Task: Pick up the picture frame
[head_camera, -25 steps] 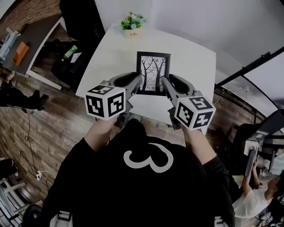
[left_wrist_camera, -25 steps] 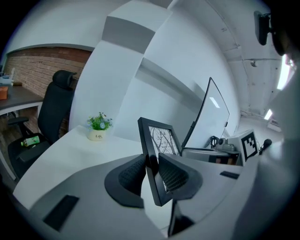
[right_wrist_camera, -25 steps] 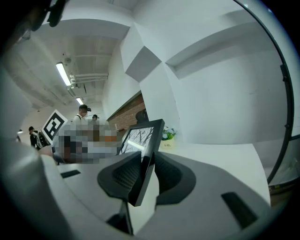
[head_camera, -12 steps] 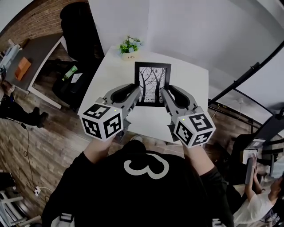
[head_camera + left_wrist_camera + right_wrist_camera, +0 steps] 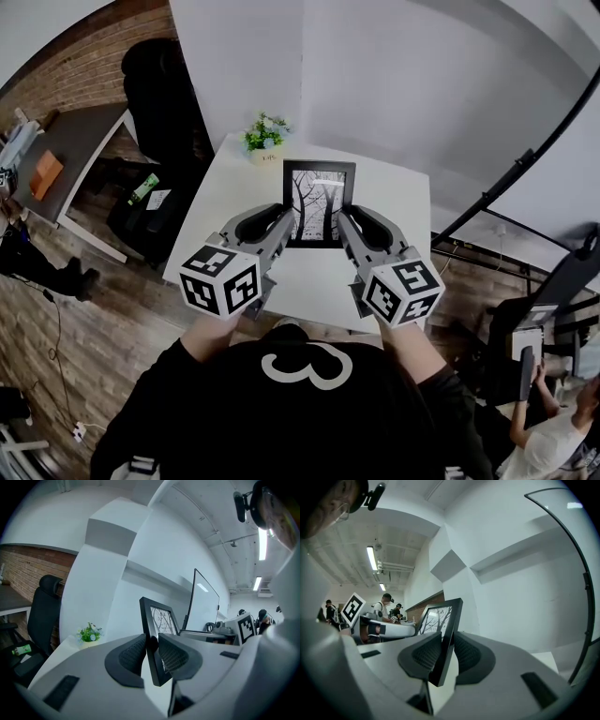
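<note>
**Item:** The picture frame is held between the 2 grippers, its picture side up towards the head camera. It is pinched at both side edges, near the lower corners. Most of the frame extends forward beyond the fingertips.

**Tools:**
- **Left gripper**: its jaws are clamped on the frame's left edge. The left gripper view shows both ribbed pads against the black moulding.
- **Right gripper**: its jaws are clamped on the right edge in the same way.
- Both pairs of jaws have just been closing slightly tighter, with the frame edge between them.

**Surroundings:** The white table lies below the grippers. A potted plant stands ahead of them, beyond the frame's far edge and well apart from it.

**Assessment:** The frame appears to be clear of the table, so the lift looks largely done.

**Recommendations:**
1. Keep the 2 grippers at equal height and constant spacing, since any spreading or squeezing would twist or drop the frame.
2. The grip sits low on the frame, so the far end may sag. Avoid tilting it further forward.
3. Keep the pressure even. The narrow moulding gives the pads little purchase.
</note>
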Demonstrator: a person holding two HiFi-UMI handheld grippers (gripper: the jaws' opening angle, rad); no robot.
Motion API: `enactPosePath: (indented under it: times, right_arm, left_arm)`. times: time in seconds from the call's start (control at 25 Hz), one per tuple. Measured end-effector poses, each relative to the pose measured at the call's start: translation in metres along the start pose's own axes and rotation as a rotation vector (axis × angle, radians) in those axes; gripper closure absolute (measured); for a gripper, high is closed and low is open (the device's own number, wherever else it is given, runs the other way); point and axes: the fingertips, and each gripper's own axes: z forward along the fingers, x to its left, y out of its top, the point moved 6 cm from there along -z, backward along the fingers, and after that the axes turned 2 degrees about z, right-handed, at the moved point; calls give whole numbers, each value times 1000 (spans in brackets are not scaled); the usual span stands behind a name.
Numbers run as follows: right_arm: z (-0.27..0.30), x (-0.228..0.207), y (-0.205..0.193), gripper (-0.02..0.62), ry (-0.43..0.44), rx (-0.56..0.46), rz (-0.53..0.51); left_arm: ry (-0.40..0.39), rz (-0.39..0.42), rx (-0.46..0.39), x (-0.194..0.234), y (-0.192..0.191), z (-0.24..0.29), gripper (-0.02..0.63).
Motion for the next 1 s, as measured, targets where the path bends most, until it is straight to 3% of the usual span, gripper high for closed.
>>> enactPosePath:
  times: [1.0]
  right_arm:
    - [-7, 8, 9, 500, -13, -46, -4]
  left_arm:
    - [-23, 36, -25, -5, 10, -7, 515]
